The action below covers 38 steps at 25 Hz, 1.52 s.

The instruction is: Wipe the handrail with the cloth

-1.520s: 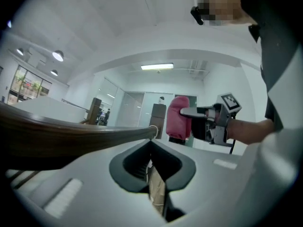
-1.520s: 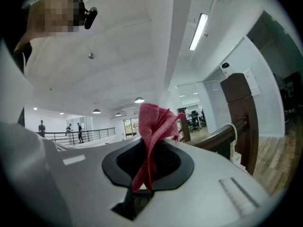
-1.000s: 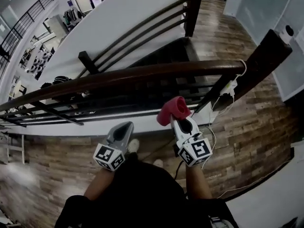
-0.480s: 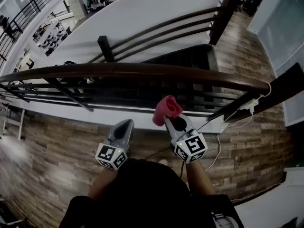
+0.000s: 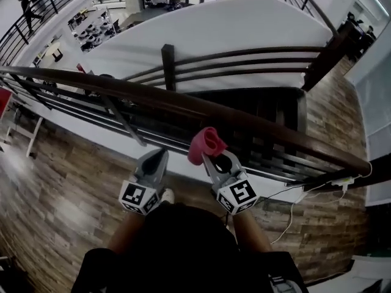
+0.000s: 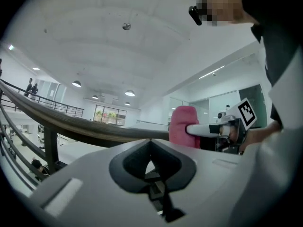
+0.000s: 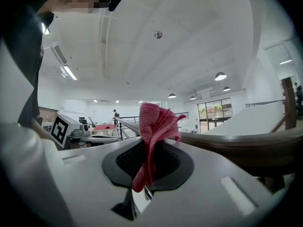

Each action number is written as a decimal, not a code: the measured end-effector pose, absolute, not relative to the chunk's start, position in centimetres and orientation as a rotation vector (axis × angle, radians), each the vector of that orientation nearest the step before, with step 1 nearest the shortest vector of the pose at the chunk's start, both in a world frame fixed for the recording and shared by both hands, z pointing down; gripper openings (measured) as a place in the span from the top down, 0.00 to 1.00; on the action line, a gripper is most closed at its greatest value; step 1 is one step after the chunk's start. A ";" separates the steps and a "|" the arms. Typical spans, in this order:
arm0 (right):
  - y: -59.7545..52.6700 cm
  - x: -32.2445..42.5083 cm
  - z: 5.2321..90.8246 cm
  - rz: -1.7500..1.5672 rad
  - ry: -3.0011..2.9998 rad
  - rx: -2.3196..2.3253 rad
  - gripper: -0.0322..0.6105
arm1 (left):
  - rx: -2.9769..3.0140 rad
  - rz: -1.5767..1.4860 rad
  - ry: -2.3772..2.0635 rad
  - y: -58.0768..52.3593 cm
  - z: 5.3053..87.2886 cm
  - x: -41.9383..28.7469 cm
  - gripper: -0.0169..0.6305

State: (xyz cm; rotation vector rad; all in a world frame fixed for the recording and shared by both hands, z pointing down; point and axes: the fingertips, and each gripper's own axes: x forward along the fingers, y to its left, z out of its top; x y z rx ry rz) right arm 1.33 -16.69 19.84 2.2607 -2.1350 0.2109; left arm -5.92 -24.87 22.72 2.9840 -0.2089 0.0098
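A wood-plank floor (image 5: pixel 55 188) fills the lower part of the head view. Beyond it a white sloping wall (image 5: pixel 214 26) borders a dark stairwell (image 5: pixel 269 105). A long dark wooden handrail (image 5: pixel 122 87) crosses that view from upper left down to lower right. Thinner dark bars (image 5: pixel 79 112) run beneath it. A second, lower railing with a dark post (image 5: pixel 168 60) follows the white wall on the far side of the stairwell.

The person's dark-clothed torso (image 5: pixel 183 249) sits at the bottom edge, with both forearms reaching forward. A thin white cable (image 5: pixel 292 215) trails across the floor at the right.

The left gripper (image 5: pixel 160 154) is held out in front of the person, short of the rail. Its marker cube (image 5: pixel 138 197) faces the camera. In the left gripper view its jaws (image 6: pixel 150 141) are closed tip to tip with nothing between them, and the handrail (image 6: pixel 85 129) runs across behind them.

The right gripper (image 5: pixel 215 158) is beside the left one and points toward the rail, carrying its own marker cube (image 5: pixel 238 194). Its jaws (image 7: pixel 147 150) are clamped on a pink cloth (image 7: pixel 154 122), which is bunched and stands up out of the tips. A narrow tail of the cloth hangs down between the jaws.

From the head the cloth (image 5: pixel 206 144) sits just on the person's side of the handrail, close below it. No view shows whether the two touch. In the right gripper view the handrail (image 7: pixel 246 148) passes behind and to the right of the cloth.
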 end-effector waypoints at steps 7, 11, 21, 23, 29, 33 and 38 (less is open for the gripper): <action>-28.8 -6.2 23.3 0.326 -2.286 1.954 0.89 | 2.949 0.070 -0.418 -33.9 24.6 -12.3 0.97; -33.7 -8.7 26.7 0.389 -2.273 1.823 0.89 | 2.905 0.097 -0.492 -36.6 26.2 -15.1 0.97; -41.5 -10.0 32.9 0.641 -2.200 1.770 0.89 | 2.873 0.213 -0.524 -40.3 30.9 -16.7 0.97; -43.0 -9.3 34.3 0.699 -2.169 1.785 0.89 | 2.887 0.255 -0.508 -40.3 32.0 -16.4 0.97; -47.3 -6.6 36.9 0.787 -2.079 1.864 0.89 | 2.837 0.298 -0.562 -41.2 35.0 -16.1 0.97; -49.3 -5.1 38.2 0.835 -1.971 1.923 0.89 | 2.799 0.262 -0.589 -42.3 35.6 -15.6 0.97; -50.3 -3.4 39.6 0.631 -1.760 1.867 0.89 | 2.762 0.237 -0.581 -41.5 35.9 -15.2 0.97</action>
